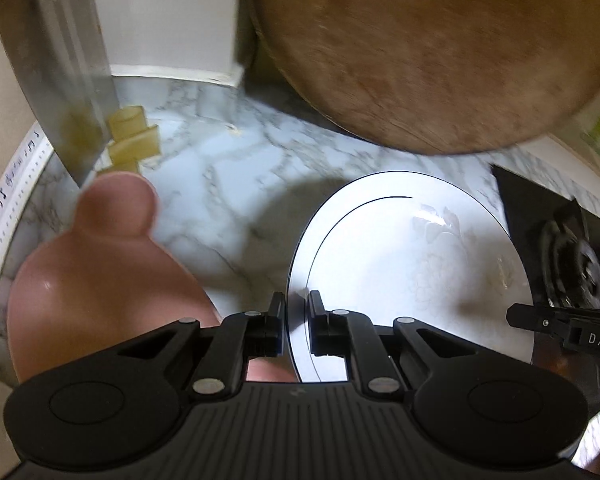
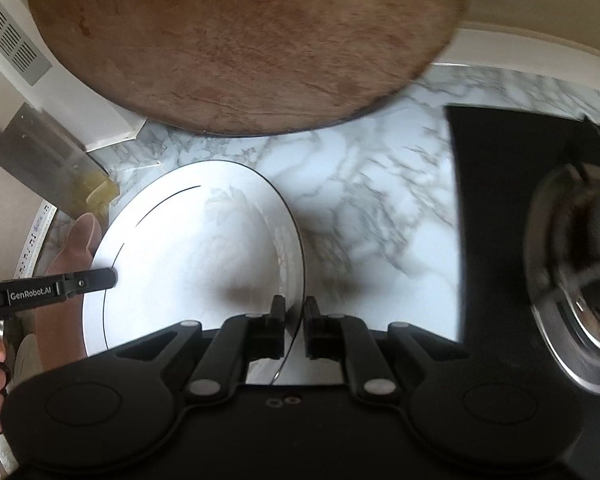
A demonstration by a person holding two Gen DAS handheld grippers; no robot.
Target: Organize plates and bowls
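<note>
White plate: held off marble tabletop, between both grippers, rim-pinched each side.
Left gripper: jaws pressed on plate's left rim, edge in gap.
Right gripper: jaws pinching opposite rim, edge between pads.
Handling: ceramic, stiff, glazed = slippery, brittle; moderate wt. Rim is only grab pt; keep level, equal squeeze both sides, no twist.
Pink bowl just left of left gripper, below plate level. Wooden board ahead; stove right of right gripper — chip risk.
</note>
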